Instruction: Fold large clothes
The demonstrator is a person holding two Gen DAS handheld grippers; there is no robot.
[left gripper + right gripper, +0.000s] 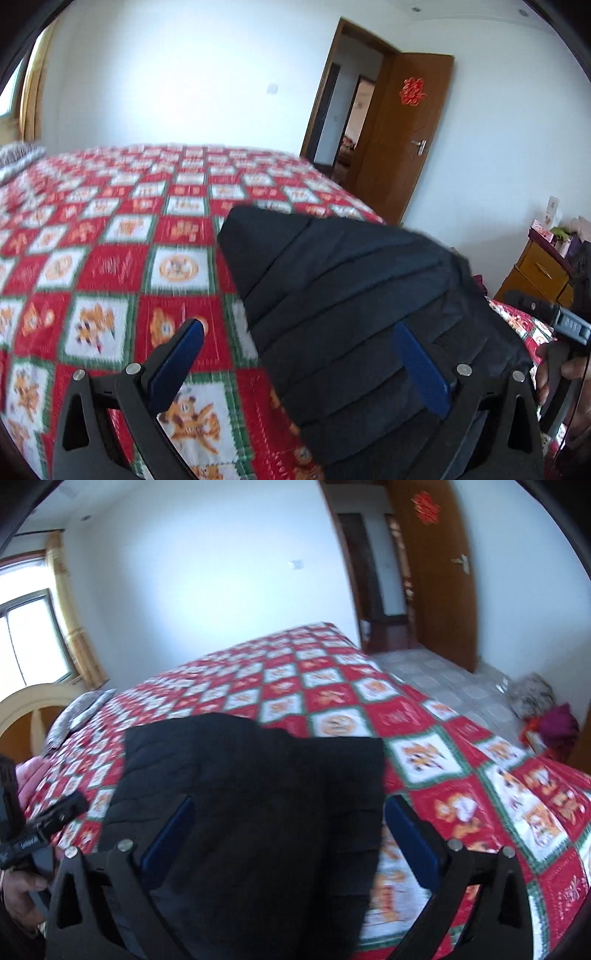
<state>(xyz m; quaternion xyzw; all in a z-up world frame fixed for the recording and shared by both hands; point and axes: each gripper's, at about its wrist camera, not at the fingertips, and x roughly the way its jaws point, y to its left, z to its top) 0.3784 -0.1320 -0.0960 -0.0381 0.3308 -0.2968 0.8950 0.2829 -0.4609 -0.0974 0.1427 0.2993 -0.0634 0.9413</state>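
A black quilted jacket (354,291) lies in a folded stack on the red, white and green patterned bedspread (110,236). My left gripper (299,332) is open above it; the left finger (177,354) hangs over the bedspread, the right finger (421,365) over the jacket. In the right wrist view the jacket (255,797) fills the gap between the wide-open fingers of my right gripper (291,812), which is above the garment's near end. Neither gripper holds cloth. The other hand-held gripper shows at the right edge of the left view (565,325) and the left edge of the right view (40,830).
An open wooden door (402,133) and doorway stand at the far right of the room. A wooden bedside cabinet (539,273) with clutter is at the right. A grey pillow (79,712) and a curved headboard (29,709) are at the left, with a window (29,638) behind. Clothes lie on the tiled floor (535,709).
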